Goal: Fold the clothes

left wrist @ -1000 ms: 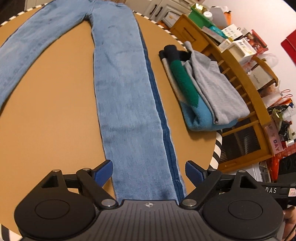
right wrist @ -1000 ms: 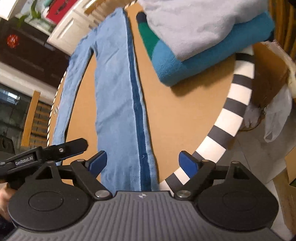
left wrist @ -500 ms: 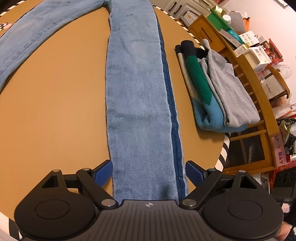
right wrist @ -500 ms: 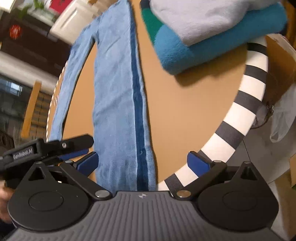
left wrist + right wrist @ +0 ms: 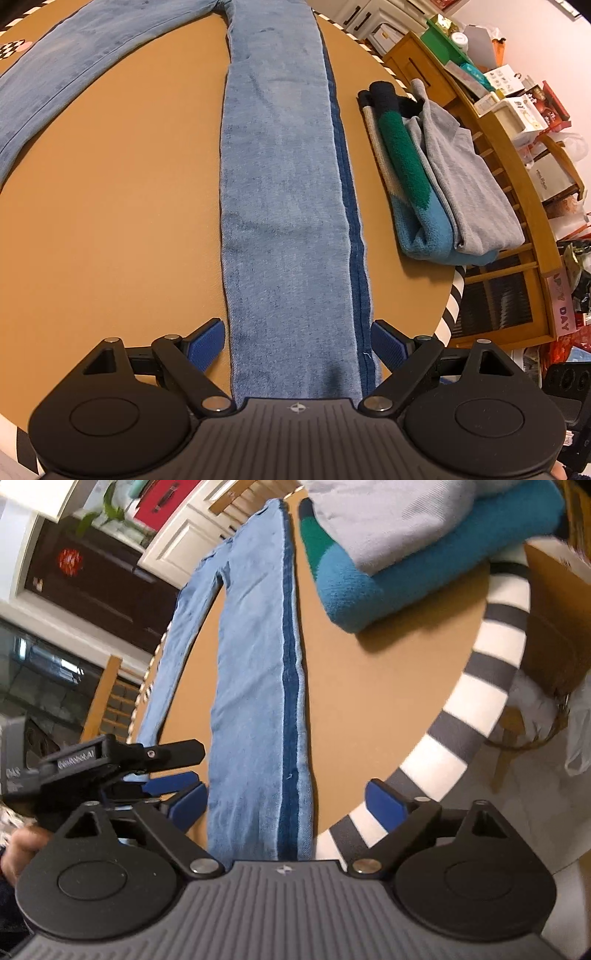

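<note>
On the round tan table [image 5: 110, 240], a smooth matte surface edged with a black-and-white striped band, a pair of light blue jeans [image 5: 280, 206] lies flat with the legs spread apart. One leg runs straight from the far side to the near edge; the other angles away to the far left. The denim is faded and faintly mottled, with a darker blue strip along the right side seam of the straight leg and a small white thread near the hem.

The left gripper [image 5: 297, 345] is over the hem end of the straight leg, jaws wide, one ribbed blue pad on each side of the cloth and neither pressing on it. In the right wrist view the right gripper [image 5: 284, 805] straddles the same hem end, its jaws wide too after a slight narrowing just now, pads clear of the denim; the right pad stands over the striped rim. The left gripper's black body shows just to its left, with part of a hand [image 5: 22, 849] behind it.

To the right of the leg, apart from it, sits a stack of folded clothes [image 5: 439, 192]: a fuzzy knit in teal, green and black beneath a smooth grey garment. Beyond the table's right edge stands a wooden slatted shelf [image 5: 517, 206] loaded with boxes.
</note>
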`<state>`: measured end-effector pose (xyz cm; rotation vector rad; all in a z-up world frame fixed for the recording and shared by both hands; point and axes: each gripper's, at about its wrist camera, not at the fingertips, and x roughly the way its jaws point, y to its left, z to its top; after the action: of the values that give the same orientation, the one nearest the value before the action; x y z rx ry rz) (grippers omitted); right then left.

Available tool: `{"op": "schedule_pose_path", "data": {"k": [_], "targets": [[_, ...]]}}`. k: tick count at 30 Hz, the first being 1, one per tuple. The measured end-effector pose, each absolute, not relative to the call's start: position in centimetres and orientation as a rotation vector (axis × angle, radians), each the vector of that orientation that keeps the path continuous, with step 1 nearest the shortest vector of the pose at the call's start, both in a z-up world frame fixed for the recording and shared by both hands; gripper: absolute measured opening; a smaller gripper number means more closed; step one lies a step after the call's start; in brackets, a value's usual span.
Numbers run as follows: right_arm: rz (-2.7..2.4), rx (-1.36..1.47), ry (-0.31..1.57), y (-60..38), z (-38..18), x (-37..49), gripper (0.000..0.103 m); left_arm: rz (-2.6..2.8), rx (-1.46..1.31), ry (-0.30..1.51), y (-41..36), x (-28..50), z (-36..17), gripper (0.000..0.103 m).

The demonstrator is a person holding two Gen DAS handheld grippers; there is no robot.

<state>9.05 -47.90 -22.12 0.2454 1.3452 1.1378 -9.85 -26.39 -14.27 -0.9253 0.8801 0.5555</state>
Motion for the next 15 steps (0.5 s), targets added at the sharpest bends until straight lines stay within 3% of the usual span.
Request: {"op": "schedule_pose_path", "data": {"k": [5, 7, 9, 15], "targets": [[1.201, 0.291, 1.454, -48.0, -23.2, 9.2, 0.078, 0.561, -0.928, 0.878, -26.4, -9.9, -14.4, 0.088], [1.220, 0.296, 1.493, -47.8, -23.6, 9.0, 0.064, 0.563, -0.937, 0.876, -26.4, -9.9, -14.5, 0.088], [1.218, 0.289, 1.499, -47.7, -23.8, 9.2, 0.057, 0.564, -0.940, 0.875, -26.4, -9.9, -14.6, 0.088], [1.206, 0.307, 1.548, -47.6, -24.5, 10.1, 0.042, 0.572, -0.946, 0.870, -26.4, -9.9, -14.6, 0.088]]}}
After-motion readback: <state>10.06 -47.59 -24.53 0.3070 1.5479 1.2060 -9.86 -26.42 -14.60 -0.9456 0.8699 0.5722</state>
